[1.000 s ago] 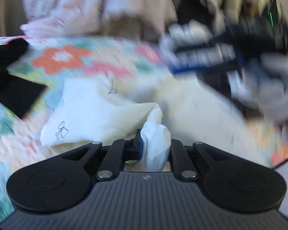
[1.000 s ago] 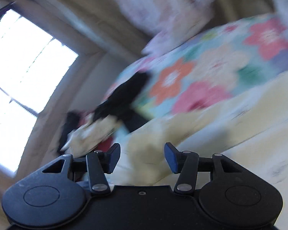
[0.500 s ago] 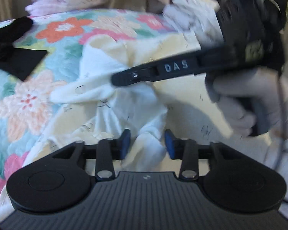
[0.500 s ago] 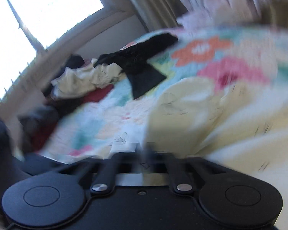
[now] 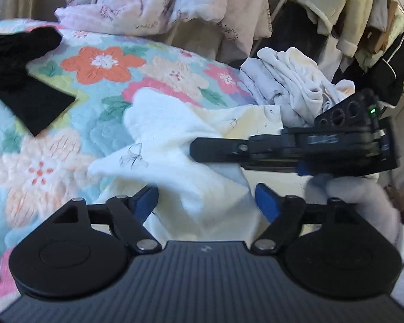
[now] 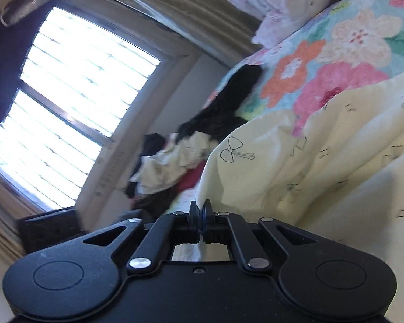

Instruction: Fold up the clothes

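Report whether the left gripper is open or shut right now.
Open. The left gripper has its blue fingers spread wide apart, with the cream bow-print garment lying loose between them, not pinched.

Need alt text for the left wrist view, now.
The left hand-held gripper hangs open over a cream bow-print garment on a floral quilt, while the right hand-held gripper reaches across it from the right.

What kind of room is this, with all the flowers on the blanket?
Most likely a bedroom. A flowered quilt covers what looks like a bed, a rumpled pink duvet is heaped at its far end, and loose clothes lie about, such as the cream bow-print garment. A window lights it.
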Motion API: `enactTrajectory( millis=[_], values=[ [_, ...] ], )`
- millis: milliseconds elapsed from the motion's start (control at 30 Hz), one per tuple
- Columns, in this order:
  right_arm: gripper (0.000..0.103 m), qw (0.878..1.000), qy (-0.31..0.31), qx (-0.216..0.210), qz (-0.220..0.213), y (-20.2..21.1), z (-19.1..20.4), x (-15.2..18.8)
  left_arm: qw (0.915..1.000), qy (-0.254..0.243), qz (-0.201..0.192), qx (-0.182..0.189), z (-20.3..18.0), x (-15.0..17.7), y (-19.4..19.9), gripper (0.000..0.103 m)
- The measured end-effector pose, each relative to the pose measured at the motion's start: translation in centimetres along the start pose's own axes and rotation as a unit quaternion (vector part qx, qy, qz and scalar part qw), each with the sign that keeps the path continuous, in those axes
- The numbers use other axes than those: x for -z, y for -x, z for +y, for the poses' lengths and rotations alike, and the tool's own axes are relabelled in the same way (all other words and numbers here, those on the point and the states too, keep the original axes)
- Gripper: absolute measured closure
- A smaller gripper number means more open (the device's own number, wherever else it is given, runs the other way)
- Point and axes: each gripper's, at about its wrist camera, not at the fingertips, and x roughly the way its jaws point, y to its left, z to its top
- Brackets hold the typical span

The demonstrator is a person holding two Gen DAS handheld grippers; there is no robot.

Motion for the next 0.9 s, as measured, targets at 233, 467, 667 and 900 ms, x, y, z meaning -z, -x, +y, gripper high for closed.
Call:
enactTrajectory(
  millis=[233, 467, 667, 900],
  values=[
    [0.095, 0.997, 0.027, 0.071, -0.024, 1.5, -0.7, -1.7, 0.9771, -0.131, 0.032, -0.165, 1.3, -5.7, -2.6, 0.098],
    [0.093, 0.957, 0.1, 0.268, -0.048, 3.8, -1.7, -3.0, 0.9357, -0.173, -0.02, -0.307, 5.9, -12.5, -2.1, 0.098],
    [0.093, 0.898, 0.158, 0.41, -0.007, 2.6, -2.8, -3.0, 0.9381, -0.132, 0.035, -0.318, 11.6, -11.2, -5.7, 0.085],
    [0.075, 0.86, 0.16, 0.484, -0.031, 6.4, -4.6, -5.2, 0.9559, 0.015, 0.003, -0.293, 17.4, -9.4, -4.1, 0.071]
  ],
)
